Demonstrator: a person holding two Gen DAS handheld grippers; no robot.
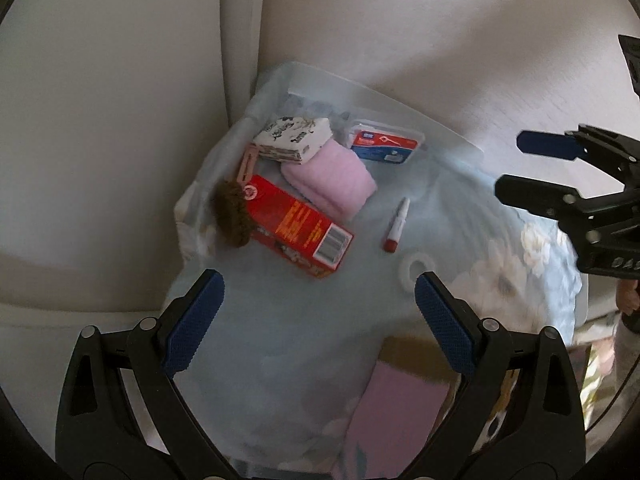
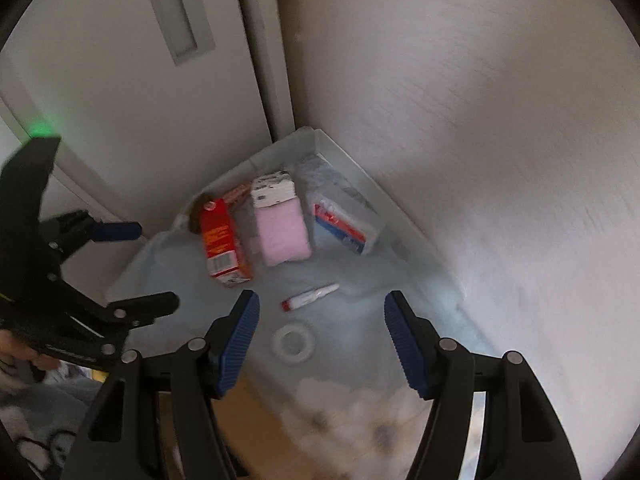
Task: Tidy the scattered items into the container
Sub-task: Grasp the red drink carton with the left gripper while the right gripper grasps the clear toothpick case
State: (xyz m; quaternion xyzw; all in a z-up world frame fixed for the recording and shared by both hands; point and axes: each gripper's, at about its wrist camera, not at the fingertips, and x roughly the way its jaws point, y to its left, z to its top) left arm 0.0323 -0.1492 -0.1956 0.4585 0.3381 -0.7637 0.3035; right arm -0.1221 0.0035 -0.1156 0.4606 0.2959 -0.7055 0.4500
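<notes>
A clear plastic container (image 1: 384, 96) (image 2: 352, 164) stands in a wall corner. In it lie a red box (image 1: 298, 226) (image 2: 222, 240), a pink cloth (image 1: 330, 178) (image 2: 282, 232), a tissue pack (image 1: 294, 138) (image 2: 274, 188), a blue-and-red floss case (image 1: 384, 144) (image 2: 344, 224), a brown scrunchie (image 1: 232, 216), a small red-capped tube (image 1: 396, 224) (image 2: 310, 298) and a white tape ring (image 1: 416, 270) (image 2: 294, 340). My left gripper (image 1: 318, 320) (image 2: 154, 268) is open and empty above the near side. My right gripper (image 2: 322, 336) (image 1: 508, 168) is open and empty above the ring.
White walls and a door frame (image 2: 264, 60) close in behind the container. A pink pad (image 1: 396, 408) and brown cardboard lie under the container's near end. Floral fabric (image 1: 532, 248) shows at the right.
</notes>
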